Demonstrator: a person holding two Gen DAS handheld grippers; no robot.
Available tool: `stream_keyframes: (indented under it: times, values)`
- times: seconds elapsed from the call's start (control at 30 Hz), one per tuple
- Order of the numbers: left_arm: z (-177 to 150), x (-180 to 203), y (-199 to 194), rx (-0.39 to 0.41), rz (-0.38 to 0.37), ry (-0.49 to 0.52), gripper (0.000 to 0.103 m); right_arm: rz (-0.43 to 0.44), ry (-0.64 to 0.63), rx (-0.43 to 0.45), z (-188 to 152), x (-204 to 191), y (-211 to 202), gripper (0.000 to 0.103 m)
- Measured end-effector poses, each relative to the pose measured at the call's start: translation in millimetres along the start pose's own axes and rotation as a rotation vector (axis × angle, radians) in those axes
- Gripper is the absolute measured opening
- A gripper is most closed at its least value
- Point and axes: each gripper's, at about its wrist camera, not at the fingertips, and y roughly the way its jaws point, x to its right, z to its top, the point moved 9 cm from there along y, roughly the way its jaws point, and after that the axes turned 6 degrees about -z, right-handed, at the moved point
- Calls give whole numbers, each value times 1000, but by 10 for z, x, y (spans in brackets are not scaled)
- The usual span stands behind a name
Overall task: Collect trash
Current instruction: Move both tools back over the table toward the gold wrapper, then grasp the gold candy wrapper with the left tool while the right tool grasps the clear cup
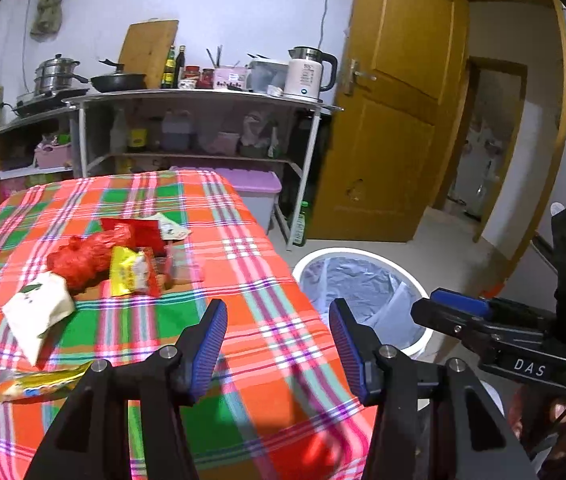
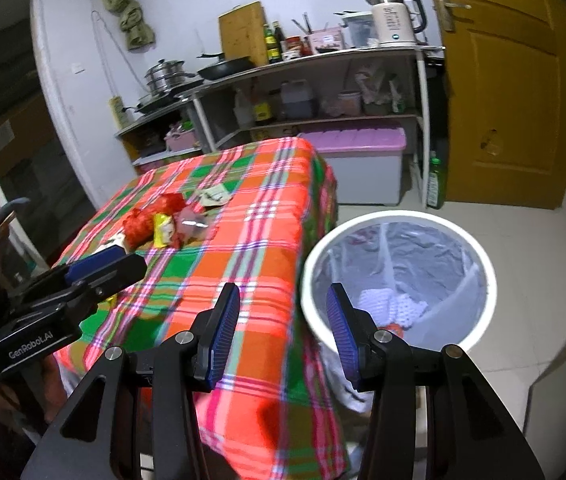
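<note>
While both your left gripper (image 1: 279, 344) and right gripper (image 2: 283, 328) hang with jaws parted and empty, reach for the wrappers (image 1: 131, 276) mid-surface; bin (image 2: 479, 264), apparently part-filled, waits on the floor off the surface's right edge.
</note>
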Motion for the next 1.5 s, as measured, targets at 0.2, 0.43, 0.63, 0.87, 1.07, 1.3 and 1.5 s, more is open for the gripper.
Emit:
stream_keyframes:
  times: [0.2,0.43,0.63,0.87,1.07,1.3,1.5]
  values:
    - [-77,-255,-177,15,47,-11,52,19,-39,-16,-39,-201,36,46]
    - [-136,-564,-328,29,95,-29,53,48,-75,-22,-39,-437,87,46]
    - [-172,-877,-468,41,133,-40,53,59,-102,-42,-55,-612,167,46]
    - [-223,-1220,-544,28,163,-31,53,67,-128,-66,-100,-789,271,46]
    - [-347,-1446,-477,-12,170,-10,57,71,-146,-86,-127,-898,361,46]
    - [-561,-1667,-346,-83,187,8,57,63,-152,-110,-152,-942,465,46]
    - [-666,-1629,-232,-137,165,81,57,65,-153,-129,-172,-970,549,46]
